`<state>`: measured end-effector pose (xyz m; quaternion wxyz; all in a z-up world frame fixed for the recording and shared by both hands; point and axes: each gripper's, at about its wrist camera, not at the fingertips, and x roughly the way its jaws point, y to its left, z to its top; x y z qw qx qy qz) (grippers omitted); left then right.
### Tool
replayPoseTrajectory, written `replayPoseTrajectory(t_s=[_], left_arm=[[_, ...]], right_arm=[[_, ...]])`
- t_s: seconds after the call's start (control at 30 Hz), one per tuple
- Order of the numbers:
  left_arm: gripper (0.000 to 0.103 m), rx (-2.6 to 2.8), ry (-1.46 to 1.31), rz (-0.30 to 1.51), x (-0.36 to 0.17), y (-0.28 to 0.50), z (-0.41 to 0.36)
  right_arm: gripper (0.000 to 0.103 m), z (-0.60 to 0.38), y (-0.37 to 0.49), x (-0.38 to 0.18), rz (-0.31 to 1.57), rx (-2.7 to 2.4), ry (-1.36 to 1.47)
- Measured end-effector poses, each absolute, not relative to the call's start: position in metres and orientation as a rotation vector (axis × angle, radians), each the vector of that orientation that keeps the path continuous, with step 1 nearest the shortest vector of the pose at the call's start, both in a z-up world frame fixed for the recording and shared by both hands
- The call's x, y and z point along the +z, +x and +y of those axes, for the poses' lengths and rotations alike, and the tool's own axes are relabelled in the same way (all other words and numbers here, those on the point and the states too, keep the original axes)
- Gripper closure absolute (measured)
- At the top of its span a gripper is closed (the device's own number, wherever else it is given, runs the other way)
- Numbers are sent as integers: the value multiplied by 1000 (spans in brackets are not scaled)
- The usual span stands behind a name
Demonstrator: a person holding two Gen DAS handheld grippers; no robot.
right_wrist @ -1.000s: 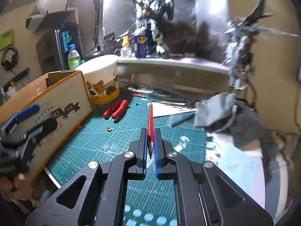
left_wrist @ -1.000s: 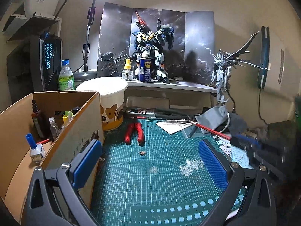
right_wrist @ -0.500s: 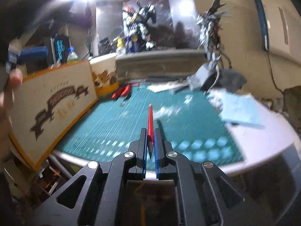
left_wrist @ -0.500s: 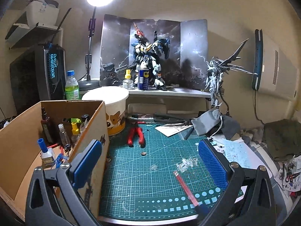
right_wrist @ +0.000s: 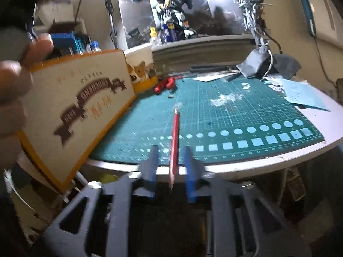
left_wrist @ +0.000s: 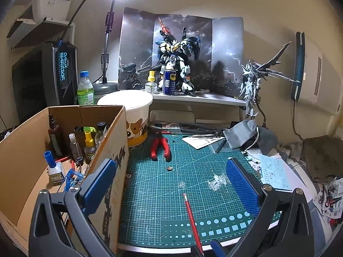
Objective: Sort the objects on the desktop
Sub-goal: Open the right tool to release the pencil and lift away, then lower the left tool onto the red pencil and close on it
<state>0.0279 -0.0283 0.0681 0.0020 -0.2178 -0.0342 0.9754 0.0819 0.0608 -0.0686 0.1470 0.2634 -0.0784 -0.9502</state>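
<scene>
A red pencil [right_wrist: 174,141] stands between the blue pads of my right gripper [right_wrist: 171,150], whose jaws are opening; a gap shows on each side of it. Its far end reaches over the green cutting mat [right_wrist: 235,111], and its sharpened end sticks out past the table's front edge. From the left wrist the pencil [left_wrist: 191,218] runs up from the bottom edge, where the right gripper [left_wrist: 205,250] peeks in. My left gripper [left_wrist: 169,161] is open and holds nothing, over the mat beside the cardboard box [left_wrist: 27,150] of small bottles.
Red pliers [left_wrist: 159,146] lie at the mat's far side beside a white bucket [left_wrist: 133,115] with a dog picture. A grey pouch [left_wrist: 240,135] and a pale blue sheet [left_wrist: 272,171] sit to the right. A person's fingers [right_wrist: 32,51] show at the left.
The right gripper came down to the mat's front edge with the red pencil, and its pads have parted from the pencil. The left gripper has hardly moved.
</scene>
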Motion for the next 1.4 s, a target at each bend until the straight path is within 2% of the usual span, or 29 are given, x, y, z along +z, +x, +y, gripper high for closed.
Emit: replayPoseTrajectory(t_s=[0.1, 0.17, 0.23, 0.37, 0.53, 0.63, 0.77, 1.0, 1.4], left_arm=[[0, 3061, -694, -122, 65, 26, -30], [0, 3061, -699, -131, 62, 26, -29], [0, 3101, -673, -87, 59, 27, -22], [0, 3196, -584, 14, 52, 41, 0], [0, 3160, -500, 19, 53, 56, 33], [0, 3119, -558, -7, 41, 47, 46], [0, 3124, -620, -44, 13, 29, 45], [0, 3133, -681, -77, -18, 21, 39], [0, 3133, -755, -128, -66, 34, 39]], right_arm=[[73, 72, 89, -61, -235, -2708, 714], [68, 91, 96, -56, -253, -2746, 690], [63, 115, 104, -50, -283, -2800, 673], [61, 157, 116, -43, -326, -2896, 661], [60, 194, 132, -43, -315, -3002, 673], [60, 208, 136, -48, -341, -3030, 703], [60, 212, 138, -55, -376, -3014, 743], [60, 214, 143, -51, -286, -3036, 716], [59, 208, 143, -65, -251, -3014, 764]])
